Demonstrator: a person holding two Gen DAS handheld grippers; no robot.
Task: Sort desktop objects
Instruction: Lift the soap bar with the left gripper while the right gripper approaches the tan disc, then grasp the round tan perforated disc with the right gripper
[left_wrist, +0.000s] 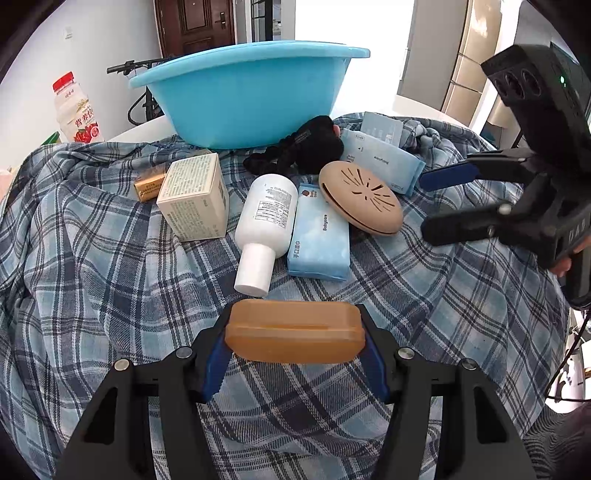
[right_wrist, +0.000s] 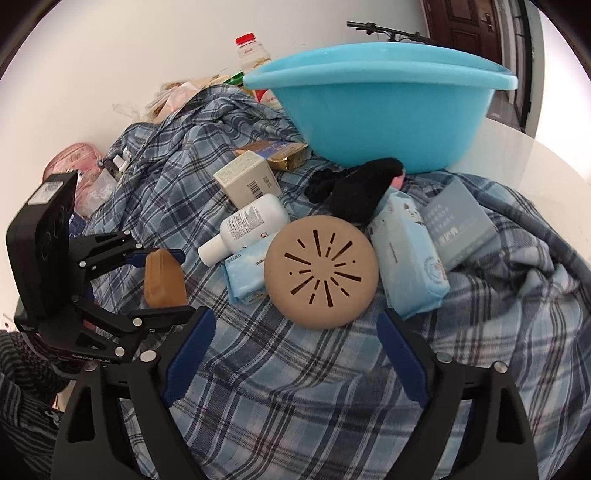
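My left gripper (left_wrist: 295, 345) is shut on an amber soap bar (left_wrist: 294, 330), held above the plaid cloth (left_wrist: 110, 277); it also shows in the right wrist view (right_wrist: 164, 282). My right gripper (right_wrist: 295, 332) is open and empty, just in front of a round tan vented disc (right_wrist: 320, 271). It shows in the left wrist view (left_wrist: 443, 201) to the right of the disc (left_wrist: 360, 197). A blue basin (left_wrist: 243, 92) stands behind. A white bottle (left_wrist: 264, 225), a wipes pack (left_wrist: 319, 236), a cream box (left_wrist: 194, 197) and a black scrunchie (left_wrist: 295, 151) lie between.
A gold packet (left_wrist: 147, 184) lies left of the cream box. Another wipes pack (right_wrist: 410, 254) and a grey-blue booklet (right_wrist: 458, 225) lie right of the disc. A red-capped drink bottle (left_wrist: 75, 109) stands at the back left. Pink bags (right_wrist: 77, 173) lie at the left.
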